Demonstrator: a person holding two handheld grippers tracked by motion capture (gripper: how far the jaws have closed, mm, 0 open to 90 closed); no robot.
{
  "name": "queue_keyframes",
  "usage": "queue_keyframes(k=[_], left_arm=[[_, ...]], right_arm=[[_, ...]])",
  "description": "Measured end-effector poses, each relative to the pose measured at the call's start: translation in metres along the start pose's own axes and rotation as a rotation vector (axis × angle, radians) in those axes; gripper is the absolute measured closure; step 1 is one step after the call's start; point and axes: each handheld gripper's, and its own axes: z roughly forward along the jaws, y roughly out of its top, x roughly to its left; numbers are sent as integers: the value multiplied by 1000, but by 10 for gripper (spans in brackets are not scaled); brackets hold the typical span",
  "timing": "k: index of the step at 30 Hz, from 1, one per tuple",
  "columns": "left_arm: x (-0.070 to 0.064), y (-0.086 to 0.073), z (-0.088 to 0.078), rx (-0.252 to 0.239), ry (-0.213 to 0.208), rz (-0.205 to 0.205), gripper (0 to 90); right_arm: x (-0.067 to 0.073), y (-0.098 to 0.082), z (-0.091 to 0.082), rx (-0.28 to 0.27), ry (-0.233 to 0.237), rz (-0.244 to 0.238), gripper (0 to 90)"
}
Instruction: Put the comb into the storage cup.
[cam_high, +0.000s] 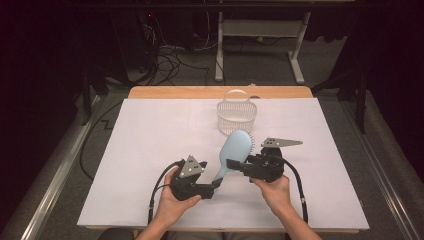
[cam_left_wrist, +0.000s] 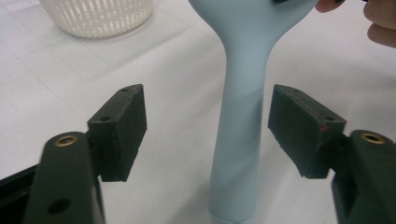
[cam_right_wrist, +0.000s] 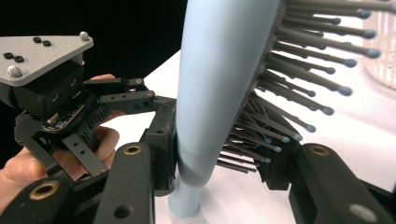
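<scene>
Two grippers: both at the hairbrush, mid-table.
Right gripper: clamped on the brush head, one pad on its back, one in the bristles.
Left gripper: jaws apart, handle between the pads, untouched.
Basket: white, just beyond the brush head.
Table: white sheet; cables trail off the near edge.

At your twelve o'clock a white basket stands upright on the white table cover; cables litter the floor beyond.
</scene>
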Motion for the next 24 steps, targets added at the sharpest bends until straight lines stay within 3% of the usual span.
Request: queue_keyframes(k=[7, 16, 24], left_arm=[[4, -2, -2, -2, -3, -2, 210], [10, -8, -9, -21, 11, -1, 191], [18, -12, -17, -46, -2, -15, 190]], right_arm=[[-2, 2, -5, -2, -15, 1, 565], [-6, 4, -12, -4, -36, 9, 564], [-7, 5, -14, -4, -44, 10, 564]])
